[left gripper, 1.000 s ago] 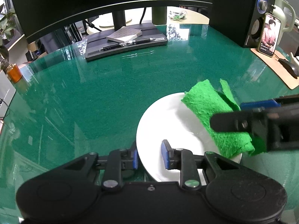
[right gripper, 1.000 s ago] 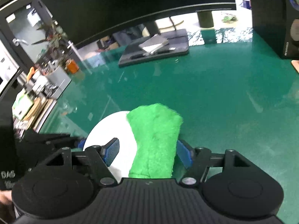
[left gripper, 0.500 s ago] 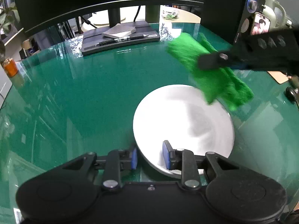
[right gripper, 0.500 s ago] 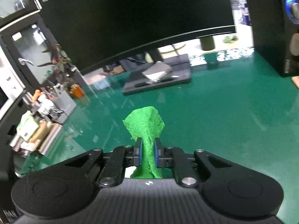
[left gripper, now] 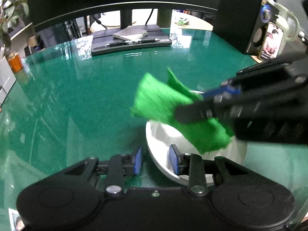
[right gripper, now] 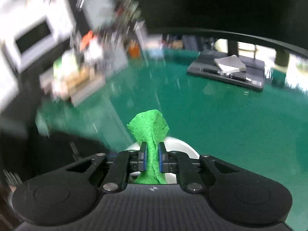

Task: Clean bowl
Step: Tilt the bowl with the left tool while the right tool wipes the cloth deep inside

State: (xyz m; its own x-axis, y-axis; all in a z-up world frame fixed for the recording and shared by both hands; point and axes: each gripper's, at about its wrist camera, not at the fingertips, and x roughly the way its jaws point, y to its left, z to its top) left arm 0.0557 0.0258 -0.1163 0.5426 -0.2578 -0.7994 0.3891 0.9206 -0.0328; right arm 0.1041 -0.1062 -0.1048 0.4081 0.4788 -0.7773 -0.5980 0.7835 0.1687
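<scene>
A white bowl (left gripper: 165, 140) sits low on the green table, tilted, its near rim between the blue pads of my left gripper (left gripper: 156, 161), one pad inside and one outside. My right gripper (left gripper: 192, 105) comes in from the right, shut on a green cloth (left gripper: 161, 100) that hangs over the bowl's far side and hides much of its inside. In the right wrist view the cloth (right gripper: 148, 125) is pinched between the right gripper's (right gripper: 152, 157) pads, and the bowl's rim (right gripper: 182, 144) shows just beyond them.
A glossy green tabletop (left gripper: 86, 96) spreads around the bowl. A dark monitor base (left gripper: 130, 40) with a notepad and pens stands at the back. A speaker (left gripper: 238, 19) and a phone (left gripper: 271, 40) stand at the back right. An orange jar (left gripper: 15, 63) is far left.
The right gripper shut on the green cloth, lifted it away, and has now swung it back down over the bowl's far side. The left gripper stayed at the bowl's rim.
</scene>
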